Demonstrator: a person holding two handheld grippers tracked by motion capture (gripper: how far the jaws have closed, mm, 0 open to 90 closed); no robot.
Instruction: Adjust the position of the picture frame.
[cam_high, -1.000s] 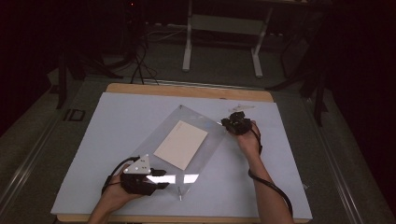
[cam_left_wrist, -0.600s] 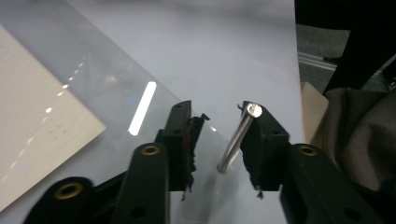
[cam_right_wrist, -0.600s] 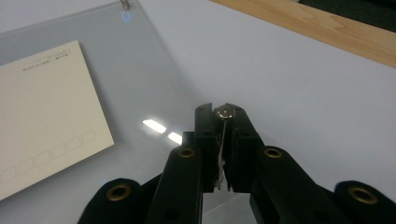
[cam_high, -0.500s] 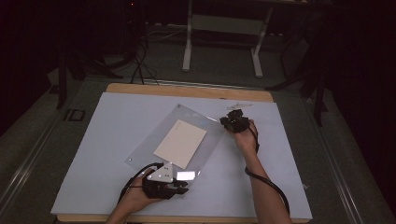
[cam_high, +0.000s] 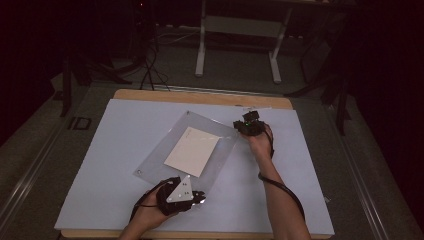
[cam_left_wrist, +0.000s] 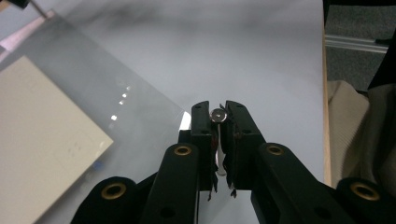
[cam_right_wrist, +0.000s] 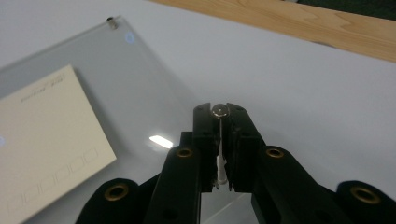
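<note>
Clear acrylic made up the sheet (cam_high: 200, 150) that lay flat and turned at an angle on the pale blue-grey top of the bench (cam_high: 115, 165), with a cream card (cam_high: 192, 151) under or inside it near the middle. In the right gripper view that card (cam_right_wrist: 44, 135) carried a short line of tiny dark print near one edge and a row of faint outlined block characters along another — both too small or too pale to read. A small round metal stud (cam_right_wrist: 112, 22) sat at one far corner of the sheet. The left gripper (cam_high: 200, 196), held at the near edge of the bench, had just been closing; its jaws were pressed onto the sheet's near corner, with a round silver stud (cam_left_wrist: 218, 115) showing between the tips. The right gripper (cam_high: 239, 126) was at the opposite, far corner, its jaws likewise pinched on the sheet's thin edge beside a matching stud (cam_right_wrist: 220, 110). Wood showed as a strip along the far side of the bench. On the floor to the left, a dark mat bore the letters "ID" (cam_high: 78, 123).
</note>
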